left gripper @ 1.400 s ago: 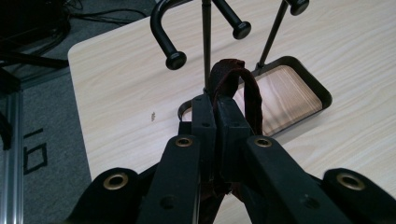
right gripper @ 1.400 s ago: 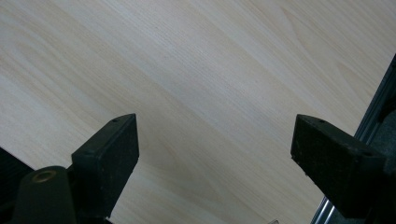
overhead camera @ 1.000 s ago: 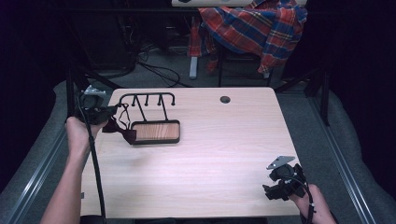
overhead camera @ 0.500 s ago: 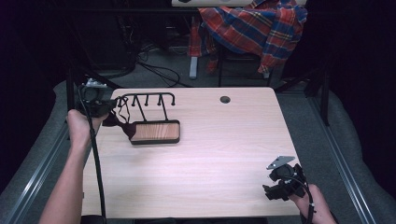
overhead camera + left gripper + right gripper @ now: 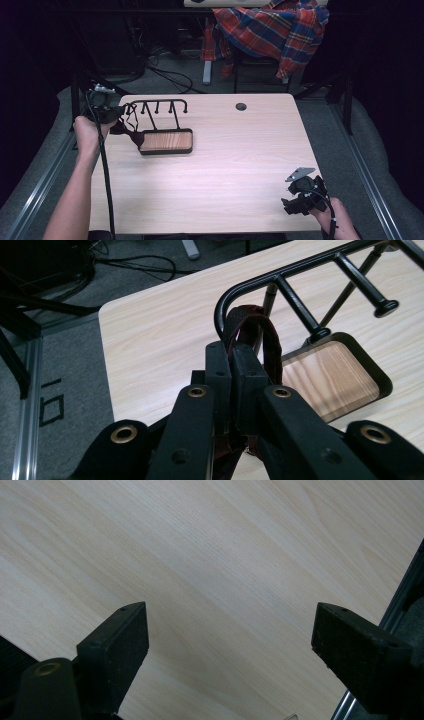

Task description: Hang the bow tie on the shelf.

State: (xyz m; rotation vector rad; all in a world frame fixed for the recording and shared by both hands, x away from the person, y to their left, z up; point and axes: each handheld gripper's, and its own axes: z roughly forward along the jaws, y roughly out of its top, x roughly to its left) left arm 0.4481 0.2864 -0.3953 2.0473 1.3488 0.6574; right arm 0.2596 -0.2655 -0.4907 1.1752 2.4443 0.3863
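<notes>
Hiding strap (image 5: pixel 255 335) end: L gripper (image 5: pixel 232 365) jaws

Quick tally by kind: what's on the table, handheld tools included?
Hook rack with wooden base: 1
Dark red strap, clamped in the left tool at the rack's end: 1
Handheld tools, the left one plus the right tool, which is open over bare tabletop: 2
Total: 4

table (image 5: pixel 225 165) pale wood | rack (image 5: pixel 157 107) black | strap (image 5: pixel 265 340) dark red | shirt (image 5: pixel 272 27) red-blue plaid
</notes>
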